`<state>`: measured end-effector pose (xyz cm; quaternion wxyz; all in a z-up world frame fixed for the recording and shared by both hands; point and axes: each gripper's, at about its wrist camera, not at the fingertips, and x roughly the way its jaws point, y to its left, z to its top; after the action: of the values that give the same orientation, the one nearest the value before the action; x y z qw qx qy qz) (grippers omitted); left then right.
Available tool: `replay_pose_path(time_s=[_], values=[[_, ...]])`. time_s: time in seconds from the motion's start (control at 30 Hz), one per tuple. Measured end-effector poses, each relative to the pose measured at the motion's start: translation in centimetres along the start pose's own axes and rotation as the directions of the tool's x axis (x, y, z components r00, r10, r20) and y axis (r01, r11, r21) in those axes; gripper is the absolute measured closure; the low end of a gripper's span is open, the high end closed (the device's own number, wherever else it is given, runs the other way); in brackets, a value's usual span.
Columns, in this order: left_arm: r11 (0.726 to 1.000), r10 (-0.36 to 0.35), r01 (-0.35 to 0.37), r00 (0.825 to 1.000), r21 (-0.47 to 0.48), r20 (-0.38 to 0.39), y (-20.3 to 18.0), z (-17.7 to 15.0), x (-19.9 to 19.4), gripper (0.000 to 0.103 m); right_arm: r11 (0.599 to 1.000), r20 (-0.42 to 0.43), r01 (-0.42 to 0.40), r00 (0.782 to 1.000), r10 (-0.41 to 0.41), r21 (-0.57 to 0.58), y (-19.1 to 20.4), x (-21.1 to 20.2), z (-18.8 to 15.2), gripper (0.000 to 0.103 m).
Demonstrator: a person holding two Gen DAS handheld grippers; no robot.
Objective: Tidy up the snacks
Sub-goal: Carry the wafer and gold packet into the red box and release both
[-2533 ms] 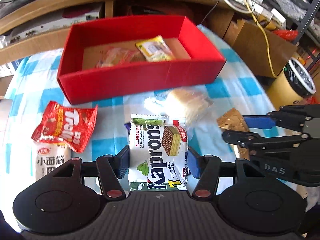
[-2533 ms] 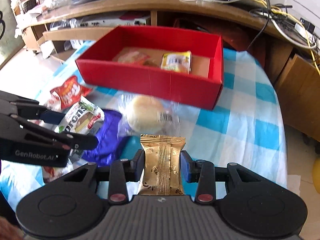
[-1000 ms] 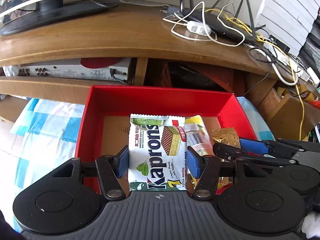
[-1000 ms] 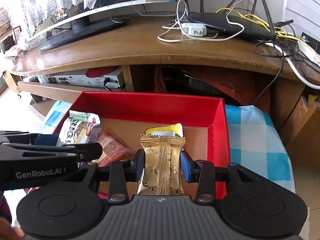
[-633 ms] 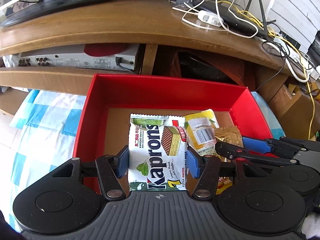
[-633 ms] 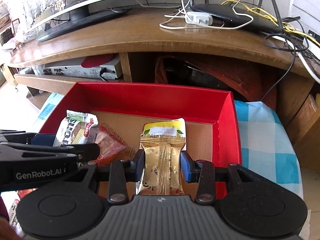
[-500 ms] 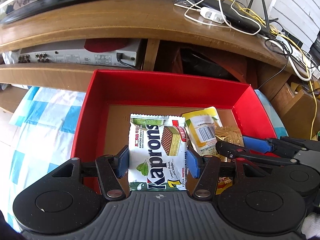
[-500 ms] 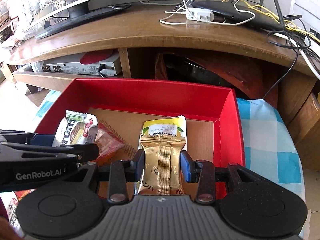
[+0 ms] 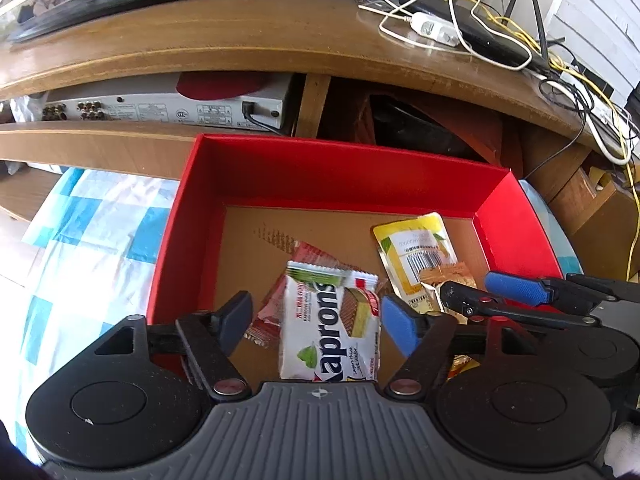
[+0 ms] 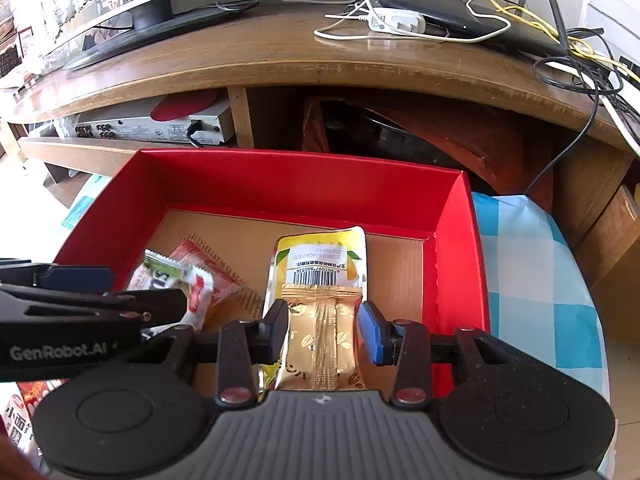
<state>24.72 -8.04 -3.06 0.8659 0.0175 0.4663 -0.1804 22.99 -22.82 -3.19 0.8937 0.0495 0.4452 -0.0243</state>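
Note:
Both grippers hang over the red box (image 9: 344,168), which shows in the right wrist view too (image 10: 304,184). My left gripper (image 9: 316,320) is open; the white Kaprons wafer pack (image 9: 332,328) lies loose between its fingers on the box floor, over a red wrapped snack (image 9: 272,312). My right gripper (image 10: 323,330) is open; the gold snack pack (image 10: 322,340) lies free between its fingers, partly on a yellow pouch (image 10: 320,260). The yellow pouch also shows in the left wrist view (image 9: 416,252). The right gripper's fingers (image 9: 512,288) reach in from the right.
The box sits on a blue and white checked cloth (image 9: 80,240) close under a wooden TV stand (image 10: 280,60) with a silver player (image 9: 168,108), router and cables (image 10: 440,16). More snack packs (image 10: 20,416) lie on the cloth at the lower left.
Both grippers have opened. The Kaprons pack and the gold pack have dropped out of their grip onto the box floor. Earlier both were carried from the cloth over the box.

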Motion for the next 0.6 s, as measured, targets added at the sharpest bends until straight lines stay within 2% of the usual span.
replay_pose_path(time_s=[0.3, 0.6], values=[[1.000, -0.001, 0.001, 1.000, -0.009, 0.014, -0.1, 0.0, -1.2, 0.019, 1.000, 0.019, 0.006, 1.000, -0.006, 0.017, -0.1, -1.3, 0.0, 0.045], [1.000, -0.014, 0.014, 0.999, -0.004, 0.038, 0.0, -0.7, -3.8, 0.018, 1.000, 0.045, -0.007, 0.999, 0.006, 0.022, 0.7, -4.6, -0.8, 0.044]])
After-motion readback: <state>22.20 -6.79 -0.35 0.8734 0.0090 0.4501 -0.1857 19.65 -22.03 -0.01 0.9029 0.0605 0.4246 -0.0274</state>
